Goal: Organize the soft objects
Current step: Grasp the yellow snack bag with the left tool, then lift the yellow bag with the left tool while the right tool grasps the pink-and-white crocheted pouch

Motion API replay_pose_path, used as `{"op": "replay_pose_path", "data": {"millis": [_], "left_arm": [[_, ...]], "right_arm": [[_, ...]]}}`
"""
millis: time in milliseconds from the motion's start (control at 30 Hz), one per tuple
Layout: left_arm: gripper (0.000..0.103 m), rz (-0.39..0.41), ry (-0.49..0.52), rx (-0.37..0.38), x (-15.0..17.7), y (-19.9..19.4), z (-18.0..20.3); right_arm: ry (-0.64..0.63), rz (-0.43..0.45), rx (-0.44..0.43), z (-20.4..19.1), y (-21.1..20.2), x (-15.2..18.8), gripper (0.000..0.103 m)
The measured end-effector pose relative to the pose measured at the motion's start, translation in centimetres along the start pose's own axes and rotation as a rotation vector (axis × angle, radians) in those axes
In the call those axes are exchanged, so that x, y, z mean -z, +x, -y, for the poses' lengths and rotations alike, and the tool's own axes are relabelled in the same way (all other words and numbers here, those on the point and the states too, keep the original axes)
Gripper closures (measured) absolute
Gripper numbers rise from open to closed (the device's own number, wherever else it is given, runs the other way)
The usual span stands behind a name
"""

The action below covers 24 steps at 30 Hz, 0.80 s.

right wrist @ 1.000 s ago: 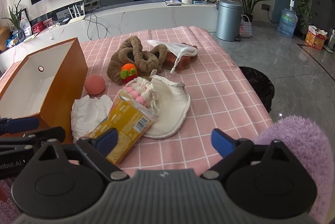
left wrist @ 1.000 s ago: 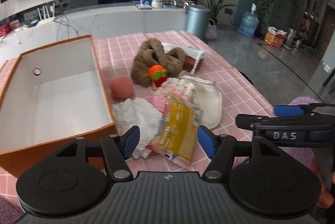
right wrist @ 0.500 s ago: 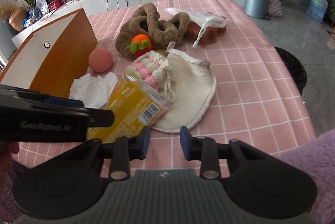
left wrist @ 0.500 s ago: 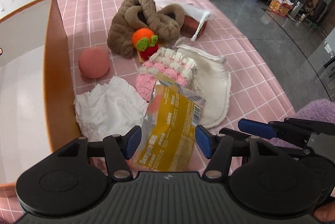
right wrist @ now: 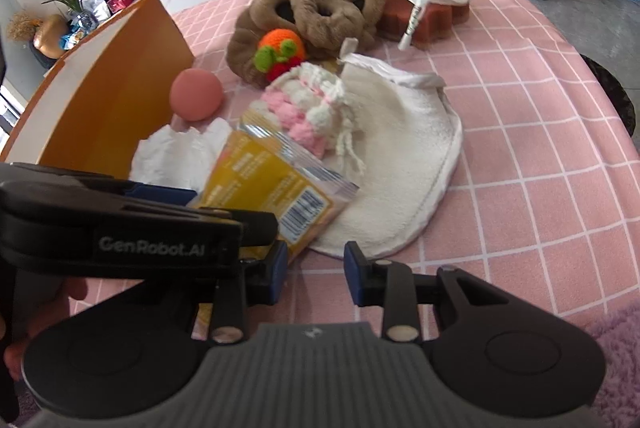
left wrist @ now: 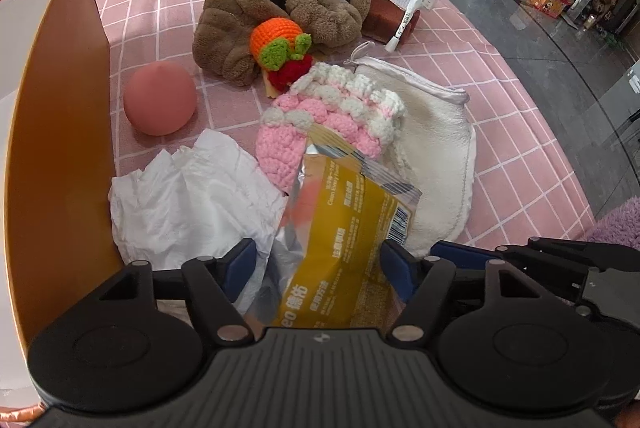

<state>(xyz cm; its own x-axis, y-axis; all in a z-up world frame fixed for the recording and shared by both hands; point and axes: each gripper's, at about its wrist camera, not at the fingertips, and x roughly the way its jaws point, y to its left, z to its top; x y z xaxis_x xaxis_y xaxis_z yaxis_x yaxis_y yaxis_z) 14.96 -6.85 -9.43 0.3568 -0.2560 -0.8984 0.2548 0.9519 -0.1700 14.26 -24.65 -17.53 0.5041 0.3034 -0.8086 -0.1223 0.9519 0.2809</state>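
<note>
Near the worktop's front edge, the light, crinkly, slippery yellow packet is straddled by the wide left claw; its near end is best pinched, the right claw being narrow and empty.

We are reading "GenRobot.AI" in pale letters on the black side of the left gripper. On the yellow packet we are making out "Clean Every" beside small Chinese print, a barcode at its edge, and large white characters too cut off to read.
</note>
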Motion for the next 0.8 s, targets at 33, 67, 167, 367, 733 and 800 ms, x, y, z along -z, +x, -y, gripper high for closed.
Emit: {"op": "replay_pose_path", "data": {"millis": [33,67,167,367,733,800], "left_arm": [[0.037,0.004,0.001,0.006,0.1,-0.3,0.0],[0.039,0.010,-0.001,0.012,0.1,-0.6,0.0],[0.045,0.025,-0.012,0.057,0.3,-1.9,-0.1],[0.058,0.070,-0.002,0.180,1.0,-4.7,0.3],[0.061,-0.006,-0.188,0.163,0.5,-0.8,-1.2],[0.061,0.000,-0.256,0.200,0.8,-1.1,-1.8]], "right_arm": [[0.001,0.002,0.000,0.1,0.1,0.0,0.071],[0.003,0.001,-0.001,0.1,0.1,0.0,0.071],[0.016,0.002,-0.004,0.3,0.0,0.1,0.073],[0.084,-0.008,-0.019,1.5,-0.1,0.2,0.078],[0.092,0.005,0.005,1.7,-0.1,0.4,0.079],[0.116,0.004,-0.008,2.2,-0.2,0.4,0.079]]}}
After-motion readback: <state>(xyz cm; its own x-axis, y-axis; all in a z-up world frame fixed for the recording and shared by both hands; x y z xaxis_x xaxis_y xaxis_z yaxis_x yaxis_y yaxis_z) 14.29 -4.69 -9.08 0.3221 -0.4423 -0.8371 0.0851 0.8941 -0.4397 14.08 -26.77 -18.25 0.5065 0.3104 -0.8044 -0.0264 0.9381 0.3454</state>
